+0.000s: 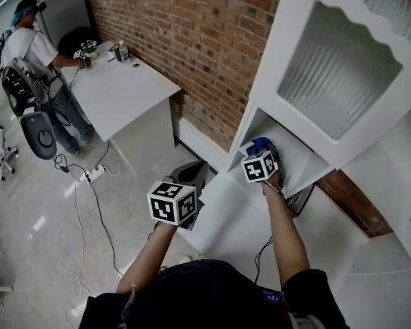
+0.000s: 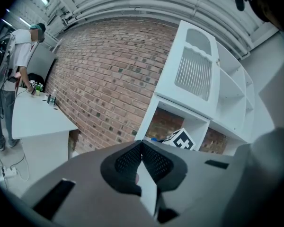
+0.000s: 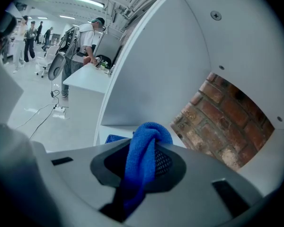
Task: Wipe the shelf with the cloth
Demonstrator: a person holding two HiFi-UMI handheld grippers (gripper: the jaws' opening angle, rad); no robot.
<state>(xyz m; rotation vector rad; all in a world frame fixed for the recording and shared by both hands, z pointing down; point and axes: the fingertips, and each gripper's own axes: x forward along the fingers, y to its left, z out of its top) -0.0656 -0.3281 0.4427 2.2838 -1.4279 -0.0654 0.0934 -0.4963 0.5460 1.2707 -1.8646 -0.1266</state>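
The right gripper [image 1: 262, 153] reaches into the open compartment of the white shelf [image 1: 298, 162]. Its jaws are closed tightly on the blue cloth [image 3: 143, 151]. A fold of the cloth stands up above the jaw tips, at 12 o'clock, and the rest hangs down between the jaws toward 6 o'clock. In the right gripper view, a small blue corner shows on the shelf board at about 9 o'clock from the jaws. If the cloth presses on the board I cannot tell. Behind the compartment the brick wall [image 3: 222, 122] is seen at 3 o'clock.

The left gripper [image 2: 142, 151] is outside the shelf, at about 8 o'clock from the right one in the head view, above the floor. Its jaws meet at the tips and have hold of nothing. It touches nothing that I can see.

Far away, at 10 o'clock in the head view, a person [image 1: 29, 45] stands at a white table [image 1: 127, 91].
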